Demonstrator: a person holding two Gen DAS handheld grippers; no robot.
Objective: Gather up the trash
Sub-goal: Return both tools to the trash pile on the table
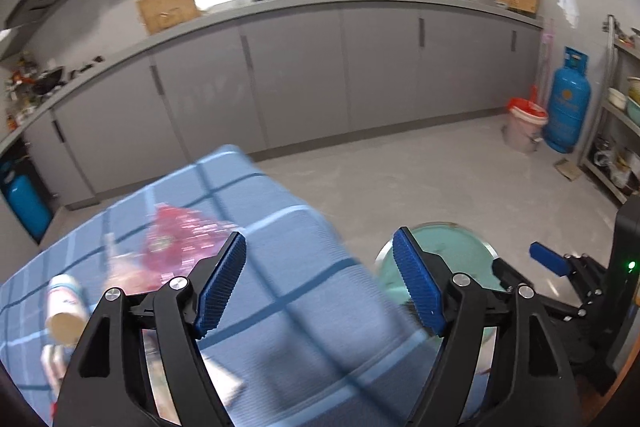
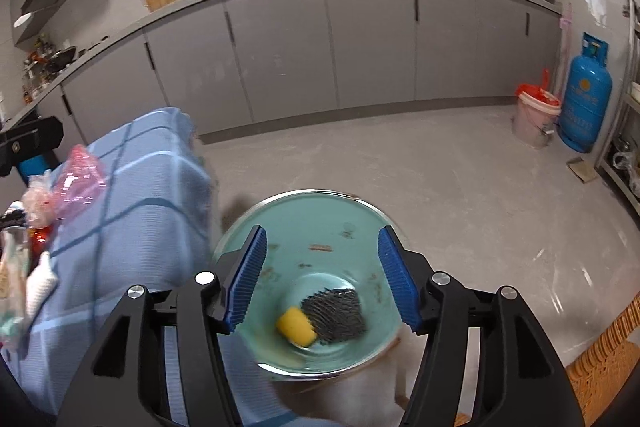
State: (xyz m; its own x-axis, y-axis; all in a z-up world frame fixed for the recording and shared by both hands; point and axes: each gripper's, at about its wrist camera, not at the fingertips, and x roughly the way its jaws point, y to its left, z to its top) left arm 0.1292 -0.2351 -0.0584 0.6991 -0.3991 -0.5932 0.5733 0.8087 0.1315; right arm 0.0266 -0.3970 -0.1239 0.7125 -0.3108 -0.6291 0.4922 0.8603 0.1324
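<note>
Overhead, both grippers' jaws gape empty: left gripper (image 1: 320, 283) at the tablecloth (image 1: 280, 291) edge, right gripper (image 2: 322, 281) above the basin (image 2: 320, 211).

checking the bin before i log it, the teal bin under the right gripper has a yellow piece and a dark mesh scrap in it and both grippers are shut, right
Not quite. The teal bin does hold a yellow piece and a dark mesh scrap, but both grippers are open: the right gripper in the right wrist view, the left gripper in the left wrist view.

Left gripper (image 1: 320, 283) jaws apart, nothing between the pads, angled downward. Right gripper (image 2: 322, 279) same: jaws apart, empty, pitched down.
</note>
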